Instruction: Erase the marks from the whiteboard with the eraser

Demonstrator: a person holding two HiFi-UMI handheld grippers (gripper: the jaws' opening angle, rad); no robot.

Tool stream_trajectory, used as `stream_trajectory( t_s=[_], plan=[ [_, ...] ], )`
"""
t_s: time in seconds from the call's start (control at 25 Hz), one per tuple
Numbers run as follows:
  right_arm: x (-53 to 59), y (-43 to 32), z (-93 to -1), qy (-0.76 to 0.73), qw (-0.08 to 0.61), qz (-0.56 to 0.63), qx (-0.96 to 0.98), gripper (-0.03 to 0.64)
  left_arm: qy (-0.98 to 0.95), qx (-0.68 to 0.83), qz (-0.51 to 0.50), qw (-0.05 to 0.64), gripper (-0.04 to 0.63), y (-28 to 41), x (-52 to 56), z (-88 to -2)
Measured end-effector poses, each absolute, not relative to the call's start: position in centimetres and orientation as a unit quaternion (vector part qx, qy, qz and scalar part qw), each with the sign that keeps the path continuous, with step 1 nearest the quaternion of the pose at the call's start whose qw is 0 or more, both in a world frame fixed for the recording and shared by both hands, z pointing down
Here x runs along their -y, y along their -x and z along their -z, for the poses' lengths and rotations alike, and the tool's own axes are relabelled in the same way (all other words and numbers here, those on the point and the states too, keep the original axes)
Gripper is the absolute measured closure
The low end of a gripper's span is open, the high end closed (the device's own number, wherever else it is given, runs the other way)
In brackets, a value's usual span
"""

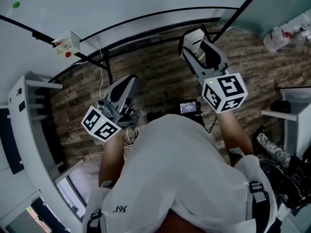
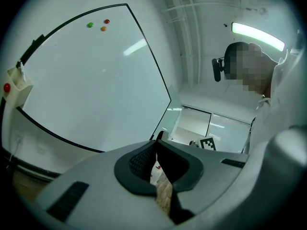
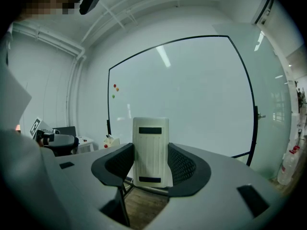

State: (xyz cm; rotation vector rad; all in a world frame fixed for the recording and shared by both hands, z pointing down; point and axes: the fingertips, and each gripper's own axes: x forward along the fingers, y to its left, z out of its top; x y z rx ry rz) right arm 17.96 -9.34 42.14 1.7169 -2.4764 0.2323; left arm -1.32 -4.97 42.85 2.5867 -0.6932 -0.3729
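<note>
While right hand-held gripper (image 3: 151, 169) clamps eraser (image 3: 150, 145) | left hand-held gripper (image 2: 156, 161) closed | whiteboard (image 3: 206, 95) ahead

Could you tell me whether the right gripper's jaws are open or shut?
Shut on the eraser: the right gripper view shows it clamped between both dark pads.

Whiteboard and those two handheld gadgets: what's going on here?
A person faces a whiteboard with a gripper in each hand. The right gripper is clamped on a white eraser, held off the board. The left gripper is shut and empty. The board looks clean apart from three coloured magnets near one corner.
</note>
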Motion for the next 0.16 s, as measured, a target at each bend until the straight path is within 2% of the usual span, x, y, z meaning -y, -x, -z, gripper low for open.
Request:
stream_trajectory(
  t_s=[0.16],
  plan=[
    [11.0, -18.0, -40.7, -0.564, 0.047, -0.053, 0.822, 0.377, -0.938, 0.249, 0.143, 0.192, 0.581, 1.1, 6.4, -41.7]
  ],
)
